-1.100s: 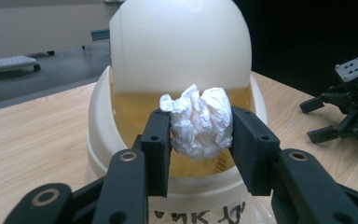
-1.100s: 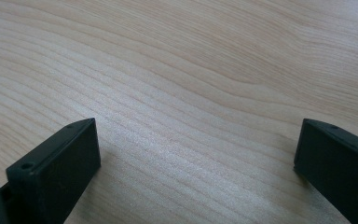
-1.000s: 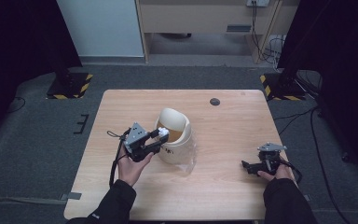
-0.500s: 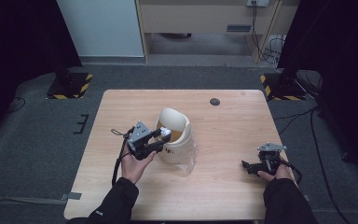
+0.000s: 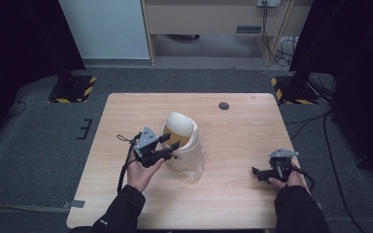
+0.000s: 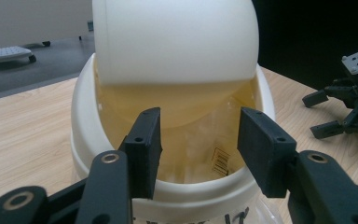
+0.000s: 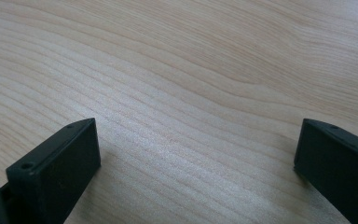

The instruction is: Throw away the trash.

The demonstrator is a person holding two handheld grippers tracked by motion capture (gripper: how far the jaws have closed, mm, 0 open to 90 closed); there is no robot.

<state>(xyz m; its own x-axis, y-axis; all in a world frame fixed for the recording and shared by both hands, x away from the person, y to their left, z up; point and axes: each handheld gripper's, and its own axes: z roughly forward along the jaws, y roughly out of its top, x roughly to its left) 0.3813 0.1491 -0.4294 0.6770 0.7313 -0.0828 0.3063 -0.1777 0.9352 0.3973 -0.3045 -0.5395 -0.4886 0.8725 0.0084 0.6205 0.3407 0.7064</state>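
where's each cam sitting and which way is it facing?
High view: above the person's edge of the table, facing forward and down; shows both forearms, left tool at the bin, right tool apart.
Left gripper view: on the left tool, facing the bin's open mouth; its two jaws stand apart, having just been opening, nothing between them.
Right gripper view: on the right tool, facing bare tabletop; jaws wide apart.
Shared: high and left gripper views both show the bin and right tool.
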